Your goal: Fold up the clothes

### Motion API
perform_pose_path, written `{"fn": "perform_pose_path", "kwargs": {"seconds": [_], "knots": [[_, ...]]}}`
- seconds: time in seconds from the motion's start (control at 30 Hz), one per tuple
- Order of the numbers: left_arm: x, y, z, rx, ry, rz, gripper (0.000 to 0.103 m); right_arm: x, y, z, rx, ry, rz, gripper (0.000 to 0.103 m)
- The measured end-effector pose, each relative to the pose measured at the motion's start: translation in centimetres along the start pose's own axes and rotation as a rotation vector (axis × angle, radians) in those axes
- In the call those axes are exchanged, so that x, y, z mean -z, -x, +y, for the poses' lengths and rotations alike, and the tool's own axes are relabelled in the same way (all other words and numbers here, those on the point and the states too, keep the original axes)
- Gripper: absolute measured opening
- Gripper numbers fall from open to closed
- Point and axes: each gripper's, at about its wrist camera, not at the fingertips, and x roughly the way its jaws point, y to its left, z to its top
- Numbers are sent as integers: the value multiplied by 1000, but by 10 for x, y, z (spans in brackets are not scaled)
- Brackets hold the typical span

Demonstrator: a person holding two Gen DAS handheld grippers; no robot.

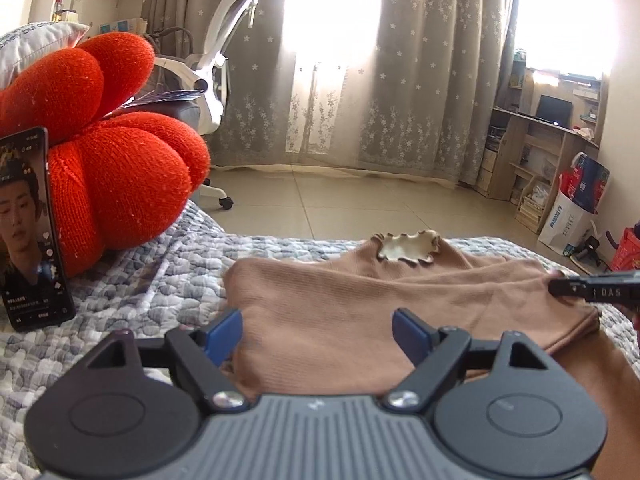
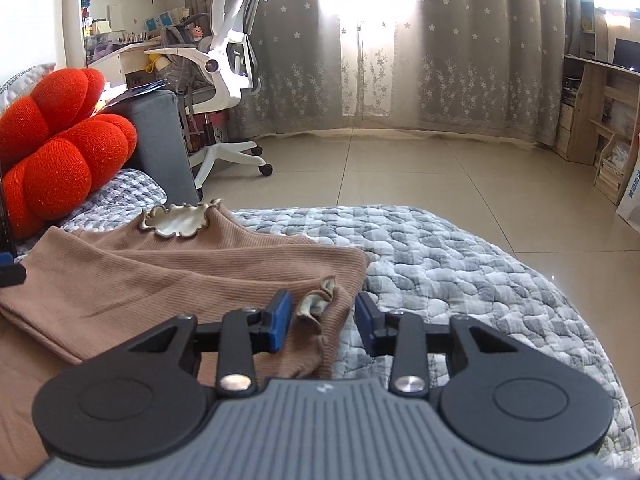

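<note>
The tan ribbed knit top [image 1: 328, 304] lies folded on the grey quilted bed [image 2: 440, 248]. The left claw [image 1: 318, 334] gapes wide over it; the right claw [image 2: 323, 322] straddles its frilled cuff [image 2: 316, 300], released.

The top [image 1: 340, 304] lies on the quilt [image 2: 440, 248], right of the cushion [image 1: 120, 168].
</note>
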Motion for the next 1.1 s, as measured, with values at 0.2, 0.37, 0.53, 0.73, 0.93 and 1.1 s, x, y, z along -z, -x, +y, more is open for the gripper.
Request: {"fn": "perform_pose_path", "kwargs": {"seconds": [0.2, 0.37, 0.53, 0.73, 0.93, 1.1], "knots": [[-5, -31, 32, -28, 180, 46, 61, 1, 4, 2, -15, 44, -45, 25], [2, -46, 40, 15, 286, 85, 30, 1, 8, 8, -7, 106, -71, 16], [7, -42, 42, 13, 318, 46, 22, 0, 19, 19, 25, 165, -126, 14], [9, -38, 40, 0, 319, 5, 18, -3, 23, 32, 77, 242, -167, 12], [10, -39, 42, 1, 330, 10, 19, 0, 12, 23, 91, 200, -88, 11], [10, -39, 42, -3, 326, 12, 19, -2, 13, 12, 39, 125, -68, 15]]}}
